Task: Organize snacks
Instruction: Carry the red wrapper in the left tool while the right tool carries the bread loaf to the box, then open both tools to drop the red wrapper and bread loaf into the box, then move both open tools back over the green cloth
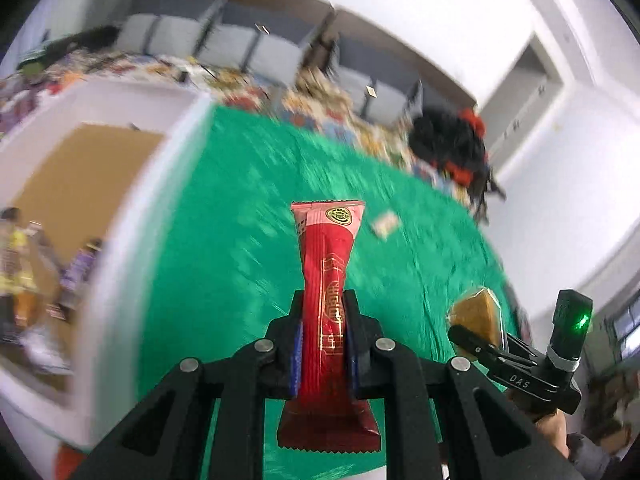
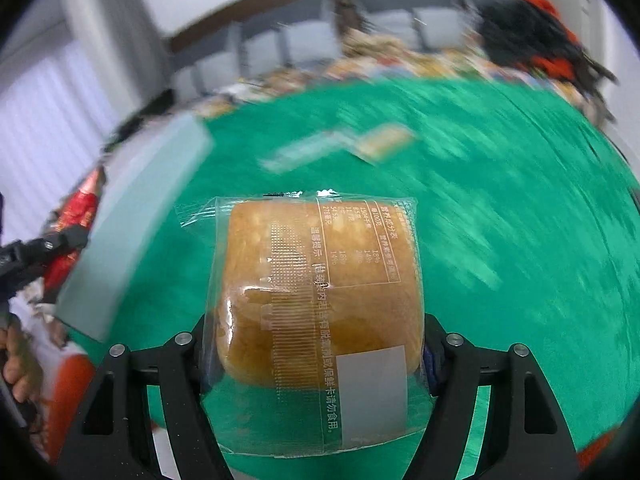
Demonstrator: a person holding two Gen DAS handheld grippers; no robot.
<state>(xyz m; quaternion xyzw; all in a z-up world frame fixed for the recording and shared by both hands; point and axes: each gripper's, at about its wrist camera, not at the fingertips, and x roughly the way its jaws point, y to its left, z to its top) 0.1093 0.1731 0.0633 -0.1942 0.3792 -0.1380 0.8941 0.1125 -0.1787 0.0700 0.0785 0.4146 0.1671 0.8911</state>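
both claws clamped: left claw [image 1: 323, 336] on red snack stick [image 1: 326, 280], right claw [image 2: 312, 344] on wrapped cake [image 2: 316, 280]; background blurred.

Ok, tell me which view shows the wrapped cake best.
The right wrist view: the wrapped cake fills the centre, its clear wrapper and printed label sharp, held in the right gripper. The left wrist view shows only one small corner of it at the right edge, mostly hidden by that gripper.

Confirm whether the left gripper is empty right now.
No, the left gripper is clamped on a long red snack packet that stands up between its pads above the green tablecloth.
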